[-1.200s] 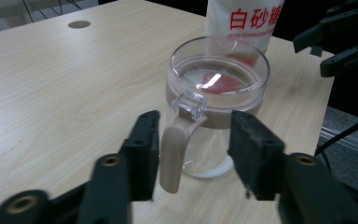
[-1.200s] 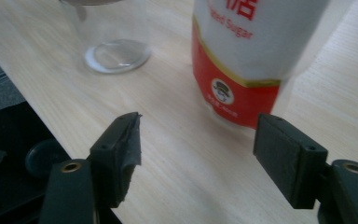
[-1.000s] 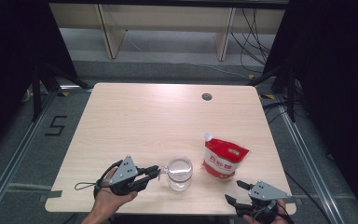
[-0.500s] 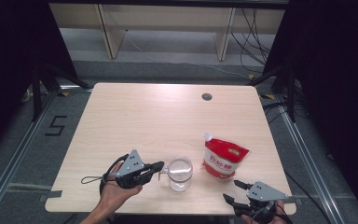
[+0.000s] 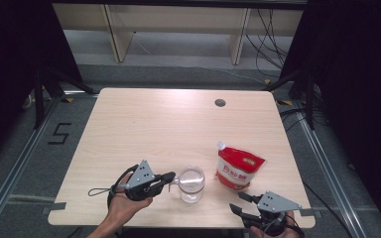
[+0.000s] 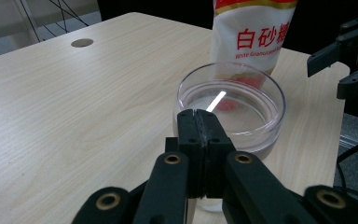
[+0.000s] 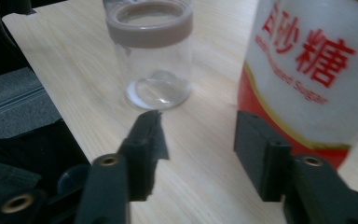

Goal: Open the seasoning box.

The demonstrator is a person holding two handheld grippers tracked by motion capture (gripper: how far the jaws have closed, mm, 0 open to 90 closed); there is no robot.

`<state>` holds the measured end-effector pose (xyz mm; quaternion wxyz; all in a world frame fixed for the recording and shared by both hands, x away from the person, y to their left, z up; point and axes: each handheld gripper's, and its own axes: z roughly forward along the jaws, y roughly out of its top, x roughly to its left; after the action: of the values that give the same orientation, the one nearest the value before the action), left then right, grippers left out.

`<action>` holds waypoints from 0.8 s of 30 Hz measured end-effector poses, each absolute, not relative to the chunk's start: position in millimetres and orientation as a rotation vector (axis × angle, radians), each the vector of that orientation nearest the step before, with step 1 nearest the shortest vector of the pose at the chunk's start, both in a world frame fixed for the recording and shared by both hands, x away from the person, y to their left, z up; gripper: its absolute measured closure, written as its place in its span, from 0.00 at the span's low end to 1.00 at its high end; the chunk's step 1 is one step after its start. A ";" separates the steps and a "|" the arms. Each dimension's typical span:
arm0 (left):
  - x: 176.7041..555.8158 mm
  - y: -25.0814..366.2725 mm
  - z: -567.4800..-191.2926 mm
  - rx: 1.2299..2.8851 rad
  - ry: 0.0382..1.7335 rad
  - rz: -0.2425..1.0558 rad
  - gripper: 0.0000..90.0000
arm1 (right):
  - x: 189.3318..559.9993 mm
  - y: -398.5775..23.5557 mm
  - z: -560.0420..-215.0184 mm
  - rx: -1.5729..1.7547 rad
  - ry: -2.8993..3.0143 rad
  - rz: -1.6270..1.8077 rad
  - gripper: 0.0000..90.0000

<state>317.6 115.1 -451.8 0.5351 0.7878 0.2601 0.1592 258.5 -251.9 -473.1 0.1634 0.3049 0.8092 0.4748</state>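
Two hand-held grippers work over a light wood-grain table [image 5: 144, 129], near its front edge. A round dark cable port [image 5: 220, 103] sits in the tabletop towards the far right.

Sugar bag [image 5: 238, 168]: a red and white pouch printed with Chinese characters and "White Granulated Sugar". It stands on the right half of the table, just beside the jar and to its right, with a small white corner spout at the top left. In the left gripper view the bag [image 6: 254, 32] rises directly behind the jar.

Glass jar [image 5: 191, 183]: a clear, open-topped vessel, standing upright between the two grippers. In the right gripper view the jar [image 7: 151, 56] shows a brownish band around its mouth. Its contents cannot be determined.

Left gripper [image 5: 170, 177]: held in the person's left hand [image 5: 124, 206], pointing right at the jar. In the left gripper view the jaws are pressed fully together with nothing between them, and the tip [image 6: 199, 122] lies at the jar's near rim; contact cannot be confirmed.

Right gripper [image 5: 239, 203]: held at the front right corner of the table, below the bag. In the right gripper view the jaws [image 7: 200, 140] stand wide apart and grasp nothing; one jaw lies in front of the bag's lower part.
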 end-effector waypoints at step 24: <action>315.2 116.0 -456.4 1.858 0.622 0.393 0.97 | 279.4 -201.3 -463.8 0.710 2.245 1.404 0.94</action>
<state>315.2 116.0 -456.4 0.5411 0.7819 0.2617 0.1653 279.4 -201.3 -463.8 0.1989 0.2539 0.8026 0.5018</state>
